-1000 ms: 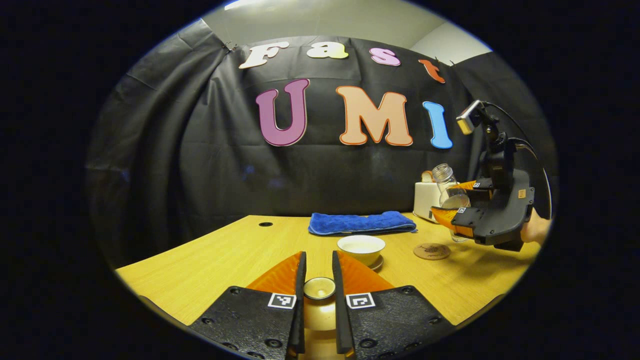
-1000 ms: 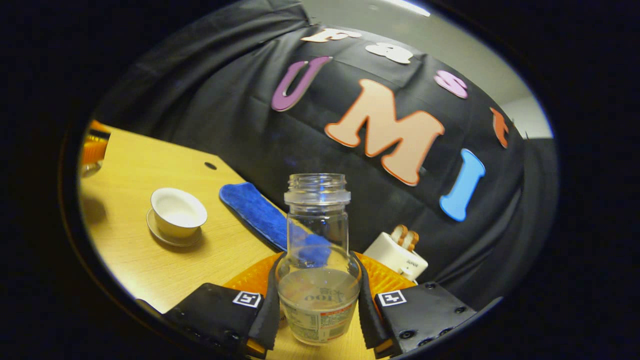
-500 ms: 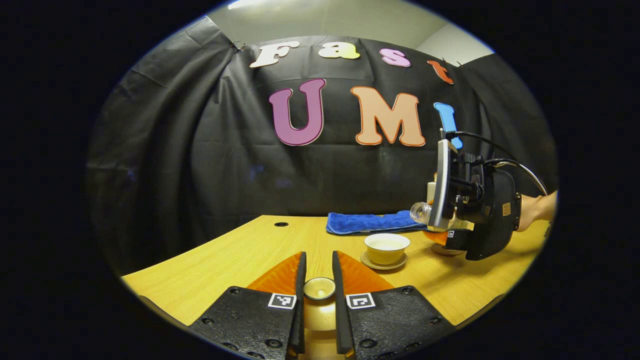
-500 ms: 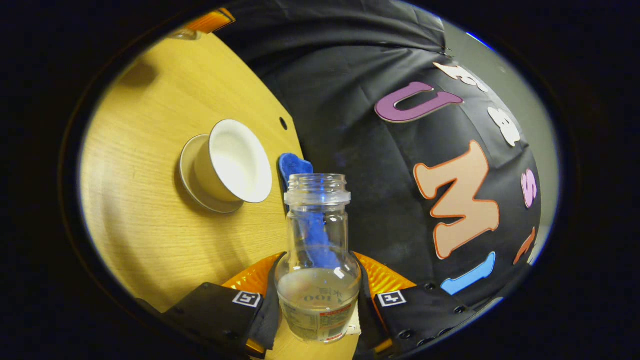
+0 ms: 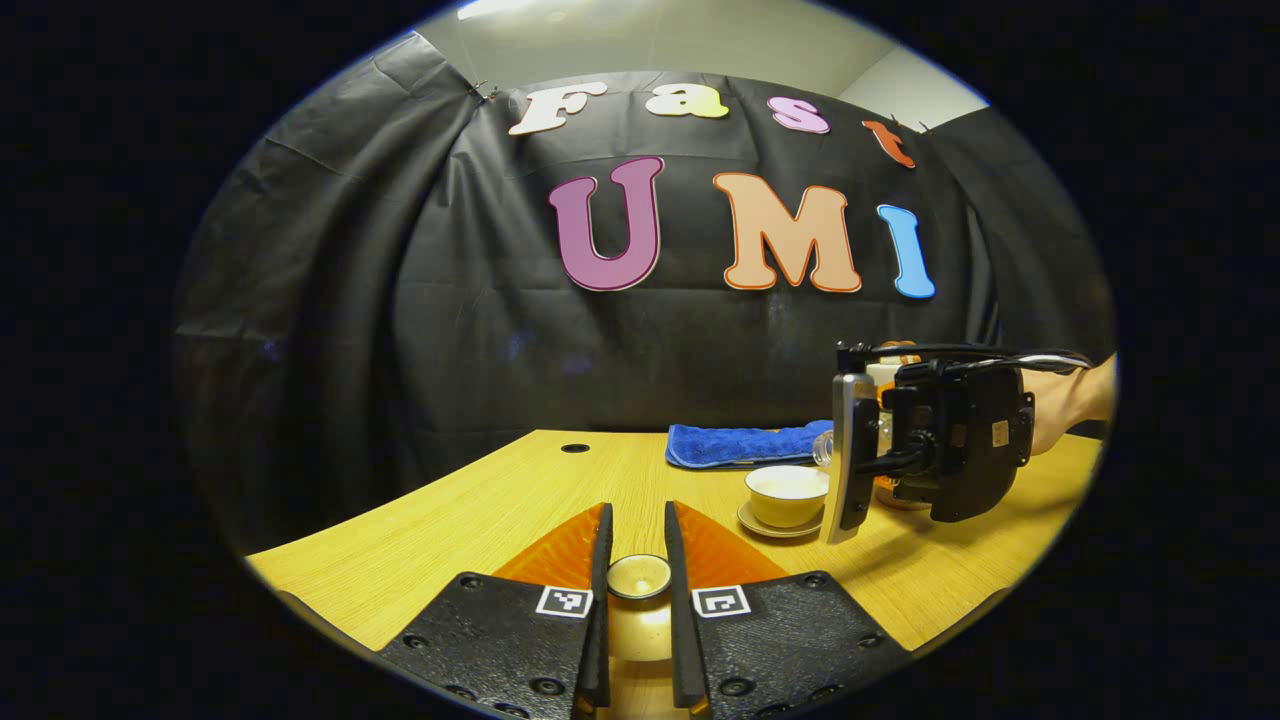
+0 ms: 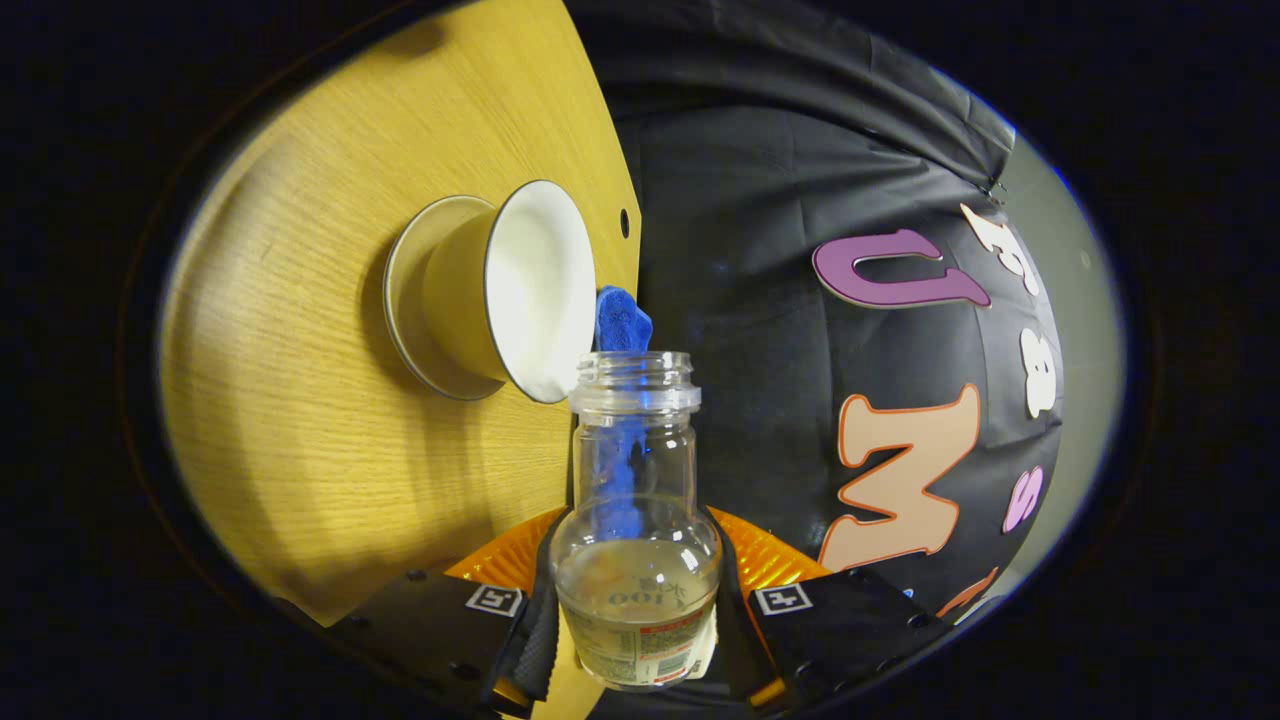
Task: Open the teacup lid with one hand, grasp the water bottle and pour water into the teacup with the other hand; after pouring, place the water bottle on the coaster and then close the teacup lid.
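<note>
My left gripper (image 5: pixel 637 514) is shut on the small knob of the teacup lid (image 5: pixel 639 577), held low above the wooden table (image 5: pixel 450 520). The open cream teacup (image 5: pixel 787 493) stands on its saucer (image 5: pixel 775 526) to the right. My right gripper (image 6: pixel 636 522) is shut on a clear glass water bottle (image 6: pixel 635 585) with no cap and a little water at its base. The bottle is tipped onto its side, and its mouth (image 6: pixel 634 368) sits just beside the teacup (image 6: pixel 525 290) rim. No stream of water is visible.
A folded blue cloth (image 5: pixel 745 443) lies along the back of the table behind the cup. A white appliance (image 5: pixel 884 372) peeks out behind the right gripper's body (image 5: pixel 950 440). A hand (image 5: pixel 1070 395) holds that gripper at the right edge.
The right gripper has rolled the bottle from upright to nearly level and carried its mouth down to the teacup's rim. The left gripper has kept the lid still.
</note>
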A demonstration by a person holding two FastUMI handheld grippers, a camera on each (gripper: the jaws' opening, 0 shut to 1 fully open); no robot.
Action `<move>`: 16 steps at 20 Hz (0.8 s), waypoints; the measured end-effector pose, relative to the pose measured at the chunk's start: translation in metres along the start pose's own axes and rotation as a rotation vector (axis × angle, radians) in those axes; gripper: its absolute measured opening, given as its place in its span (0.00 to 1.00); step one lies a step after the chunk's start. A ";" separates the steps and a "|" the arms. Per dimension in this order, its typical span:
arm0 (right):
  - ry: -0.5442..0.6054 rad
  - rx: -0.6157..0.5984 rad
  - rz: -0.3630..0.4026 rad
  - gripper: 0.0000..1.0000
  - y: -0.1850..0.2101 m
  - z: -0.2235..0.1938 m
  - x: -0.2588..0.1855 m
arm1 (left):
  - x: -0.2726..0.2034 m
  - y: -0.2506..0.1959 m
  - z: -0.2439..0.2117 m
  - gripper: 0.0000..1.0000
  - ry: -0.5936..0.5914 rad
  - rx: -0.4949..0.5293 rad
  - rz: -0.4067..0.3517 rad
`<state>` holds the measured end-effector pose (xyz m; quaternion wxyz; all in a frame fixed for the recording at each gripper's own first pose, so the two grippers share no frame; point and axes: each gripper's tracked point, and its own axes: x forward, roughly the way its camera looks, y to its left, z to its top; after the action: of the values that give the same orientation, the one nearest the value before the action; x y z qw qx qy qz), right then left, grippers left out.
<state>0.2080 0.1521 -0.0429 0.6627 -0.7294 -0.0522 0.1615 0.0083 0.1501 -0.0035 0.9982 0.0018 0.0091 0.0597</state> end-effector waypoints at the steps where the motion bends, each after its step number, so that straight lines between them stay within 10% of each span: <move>1: -0.001 -0.030 -0.006 0.68 -0.001 0.002 -0.002 | 0.001 0.001 -0.002 0.22 0.001 0.000 0.002; 16: -0.028 -0.345 0.002 0.69 -0.006 0.013 0.003 | -0.001 0.004 -0.001 0.22 0.003 -0.002 0.007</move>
<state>0.2075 0.1663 -0.0383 0.5267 -0.8301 -0.0875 0.1610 0.0066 0.1540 -0.0040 0.9979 0.0008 0.0107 0.0632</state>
